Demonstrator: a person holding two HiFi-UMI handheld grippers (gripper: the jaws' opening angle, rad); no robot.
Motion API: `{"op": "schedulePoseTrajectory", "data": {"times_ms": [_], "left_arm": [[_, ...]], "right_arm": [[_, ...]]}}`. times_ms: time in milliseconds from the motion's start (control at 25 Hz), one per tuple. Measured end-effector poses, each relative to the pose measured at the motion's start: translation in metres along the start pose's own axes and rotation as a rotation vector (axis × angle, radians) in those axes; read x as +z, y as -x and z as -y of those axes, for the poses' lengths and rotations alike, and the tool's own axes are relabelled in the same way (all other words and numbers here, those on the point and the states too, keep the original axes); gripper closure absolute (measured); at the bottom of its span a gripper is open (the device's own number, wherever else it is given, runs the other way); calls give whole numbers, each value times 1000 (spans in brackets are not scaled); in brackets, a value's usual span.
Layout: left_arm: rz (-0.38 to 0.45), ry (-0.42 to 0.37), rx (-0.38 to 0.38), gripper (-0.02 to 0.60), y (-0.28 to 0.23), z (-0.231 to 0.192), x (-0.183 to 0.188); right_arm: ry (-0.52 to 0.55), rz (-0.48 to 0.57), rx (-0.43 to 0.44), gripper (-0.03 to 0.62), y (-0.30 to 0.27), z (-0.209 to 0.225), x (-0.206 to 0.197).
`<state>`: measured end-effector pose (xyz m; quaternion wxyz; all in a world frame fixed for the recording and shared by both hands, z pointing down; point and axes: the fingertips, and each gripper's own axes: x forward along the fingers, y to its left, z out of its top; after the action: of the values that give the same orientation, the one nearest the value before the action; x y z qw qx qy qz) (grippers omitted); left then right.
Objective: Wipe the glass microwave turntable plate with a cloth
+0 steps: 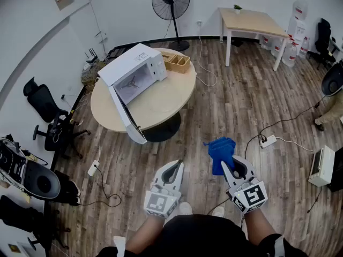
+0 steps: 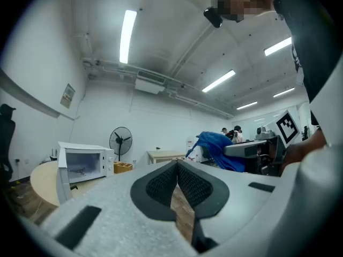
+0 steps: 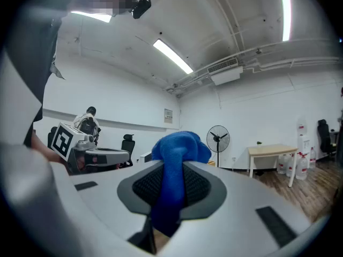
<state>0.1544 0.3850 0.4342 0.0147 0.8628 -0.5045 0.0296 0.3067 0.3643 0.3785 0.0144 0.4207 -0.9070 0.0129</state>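
Our right gripper (image 1: 229,169) is clenched on the blue cloth (image 1: 220,151), which bunches out beyond its jaws. Our left gripper (image 1: 175,167) is pressed closed on nothing. Well ahead of both jaws stands the open microwave (image 1: 136,68); we cannot make out its glass plate.

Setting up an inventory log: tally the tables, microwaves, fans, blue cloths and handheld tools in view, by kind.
Tables: 2, round table and rectangular table
Microwave: 1
Fan: 1
Tools: 2, left tool and right tool
Blue cloth: 1
Total: 7
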Motion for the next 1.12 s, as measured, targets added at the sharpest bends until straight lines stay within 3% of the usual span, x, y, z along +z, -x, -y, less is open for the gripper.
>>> {"op": "schedulePoseTrajectory", "data": {"times_ms": [240, 480, 720, 1120], "left_arm": [[30, 8, 8, 575, -3, 9, 48], [54, 8, 19, 575, 2, 0, 41], [56, 4, 6, 575, 10, -29, 48], [67, 3, -53, 575, 26, -65, 35]], "right_arm": [[16, -11, -15, 522, 10, 3, 1], [41, -13, -31, 520, 7, -1, 2], [-14, 21, -72, 516, -7, -11, 10], [-15, 20, -148, 516, -23, -39, 5]]}}
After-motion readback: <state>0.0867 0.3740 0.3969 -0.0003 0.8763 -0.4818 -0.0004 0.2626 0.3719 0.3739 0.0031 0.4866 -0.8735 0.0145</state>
